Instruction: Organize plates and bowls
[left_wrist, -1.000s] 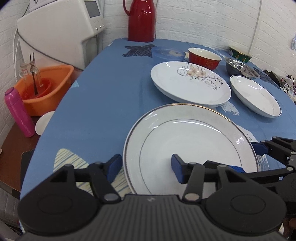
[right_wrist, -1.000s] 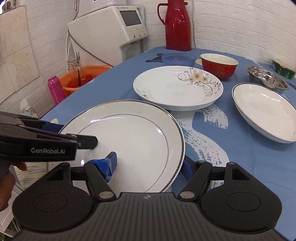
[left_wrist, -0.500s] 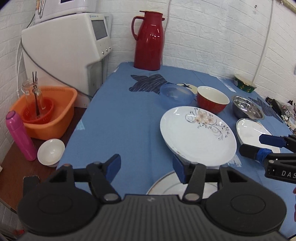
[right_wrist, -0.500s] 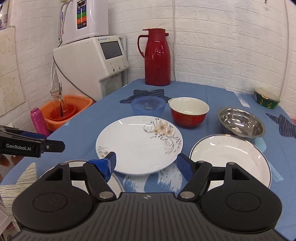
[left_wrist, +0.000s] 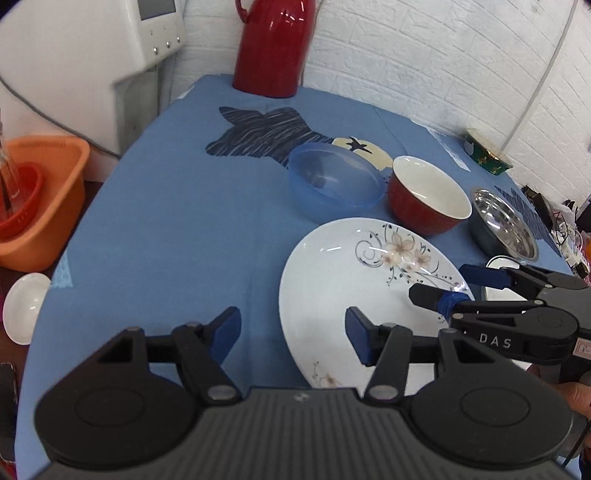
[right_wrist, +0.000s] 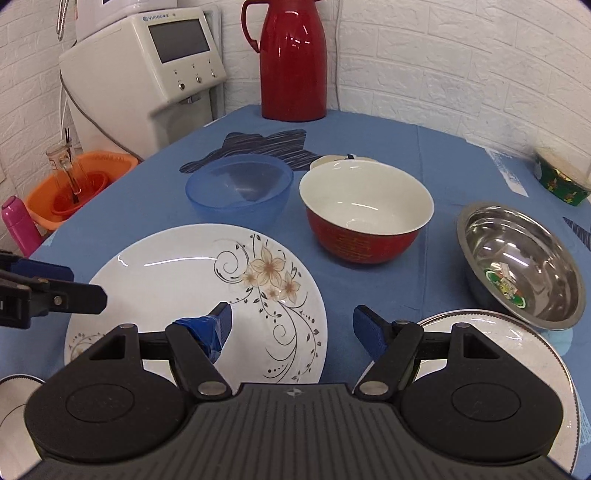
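straddling fingers (right_wrist: 364, 334) over floral plate (right_wrist: 177, 273)

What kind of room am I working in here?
Probably a home kitchen or dining corner: a table under a blue cloth with a floral plate, a red thermos jug and a countertop water dispenser against a white brick-pattern wall.

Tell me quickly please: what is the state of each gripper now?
Left gripper: open, holding nothing, beside the white flower-patterned ceramic plate.
Right gripper: open, holding nothing, above the same plate.
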